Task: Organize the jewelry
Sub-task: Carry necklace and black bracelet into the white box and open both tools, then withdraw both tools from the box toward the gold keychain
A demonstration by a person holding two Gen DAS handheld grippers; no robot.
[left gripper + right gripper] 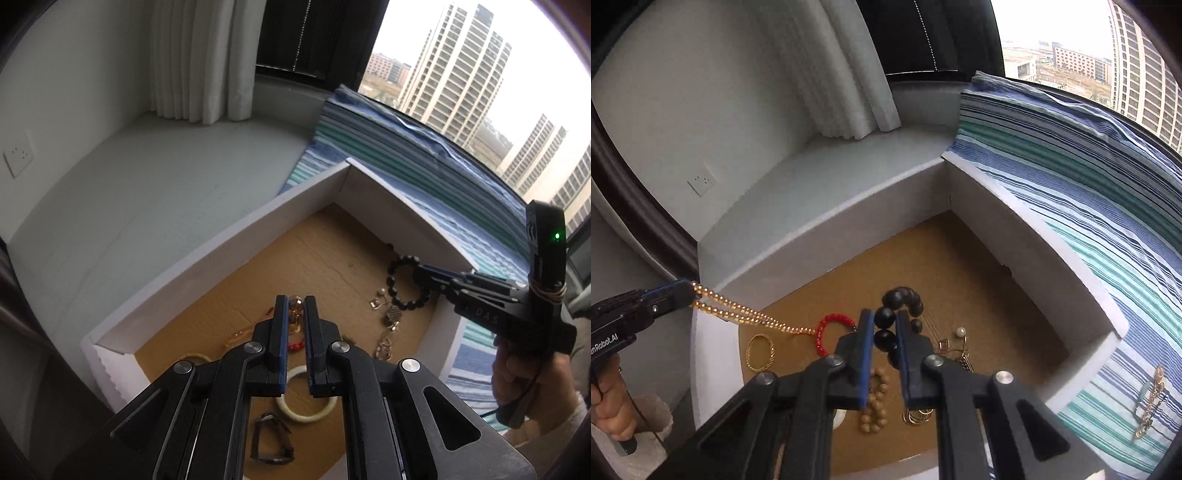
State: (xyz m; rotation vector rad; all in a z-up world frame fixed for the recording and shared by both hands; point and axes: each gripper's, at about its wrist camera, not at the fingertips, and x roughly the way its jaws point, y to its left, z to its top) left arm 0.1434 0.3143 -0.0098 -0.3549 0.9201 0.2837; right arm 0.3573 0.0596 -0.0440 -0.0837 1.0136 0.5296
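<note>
Cardboard lines the white box (pixel 827 225), the reference landmark. At its left wall, the left gripper (pixel 687 291) pinches an amber bead strand (pixel 753 315) that ends in red beads (pixel 827 328) over the floor. Right of it, above mid-floor, the right gripper (pixel 884 325) clamps a black bead bracelet (pixel 901 299).

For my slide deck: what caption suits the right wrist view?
Right gripper shut on black bead bracelet above white tray; left gripper lifts gold bead strand.
</note>
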